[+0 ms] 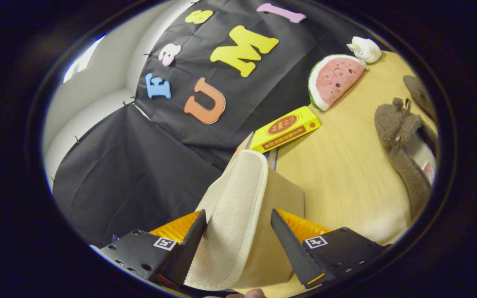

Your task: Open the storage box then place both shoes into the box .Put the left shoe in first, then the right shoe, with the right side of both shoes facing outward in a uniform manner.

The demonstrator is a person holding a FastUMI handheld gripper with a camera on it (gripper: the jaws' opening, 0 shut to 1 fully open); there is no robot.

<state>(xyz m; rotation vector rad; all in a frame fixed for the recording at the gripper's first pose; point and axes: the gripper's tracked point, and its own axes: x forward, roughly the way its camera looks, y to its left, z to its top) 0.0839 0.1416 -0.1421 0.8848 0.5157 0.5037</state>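
Note:
The storage box [286, 198] is tan, with a cream woven lid [232, 207] that has a rounded, piped rim. The lid stands raised and runs from between my fingers to beyond their tips. My gripper [238, 217] holds it: the left finger [191, 242] lies against the cream face and the right finger [290, 244] against the tan side. Two brown fuzzy shoes lie on the wooden table, to the right of the box. One shoe [404, 140] is closer to the box, with the other shoe [420, 93] behind it.
A yellow carton [286, 128] lies just beyond the box. A watermelon-slice plush [336, 80] and a small white toy [364, 49] sit farther back by the black cloth wall. Bare table [346, 174] lies between the box and the shoes. A fingertip [255, 294] shows below the box.

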